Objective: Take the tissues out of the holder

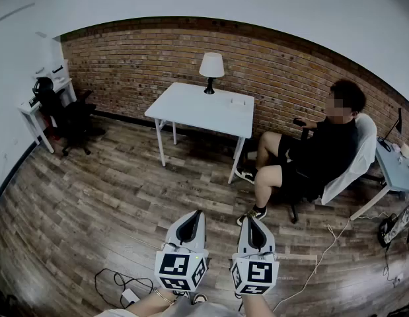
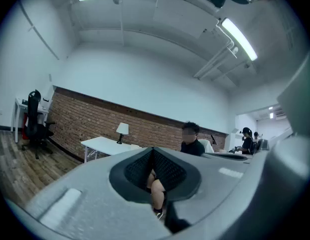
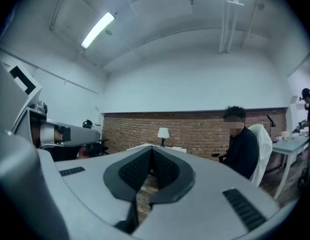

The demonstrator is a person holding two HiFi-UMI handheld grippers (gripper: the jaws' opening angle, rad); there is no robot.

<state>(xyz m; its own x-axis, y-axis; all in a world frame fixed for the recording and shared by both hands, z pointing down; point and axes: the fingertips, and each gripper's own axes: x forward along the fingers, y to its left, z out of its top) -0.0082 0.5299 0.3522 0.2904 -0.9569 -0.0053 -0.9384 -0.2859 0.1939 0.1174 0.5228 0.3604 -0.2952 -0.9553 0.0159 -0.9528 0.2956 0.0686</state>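
Observation:
A white table (image 1: 191, 107) stands far off by the brick wall. On it, next to a lamp (image 1: 211, 67), lies a small white box-like thing (image 1: 238, 102), too small to tell whether it is the tissue holder. The same table (image 3: 139, 146) and white thing (image 3: 180, 149) show beyond the jaws in the right gripper view. My left gripper (image 1: 198, 213) and right gripper (image 1: 250, 218) hang side by side low in the head view, well short of the table. Each has its fingertips touching and nothing between them, as the left gripper (image 2: 152, 149) and right gripper (image 3: 151, 147) views show.
A person (image 1: 316, 154) sits in a white-draped chair just right of the table, legs stretched toward it. A black office chair (image 1: 69, 114) and white desk (image 1: 32, 104) stand at far left. Another desk (image 1: 396, 167) is at right. Cables (image 1: 118, 282) lie on the wooden floor.

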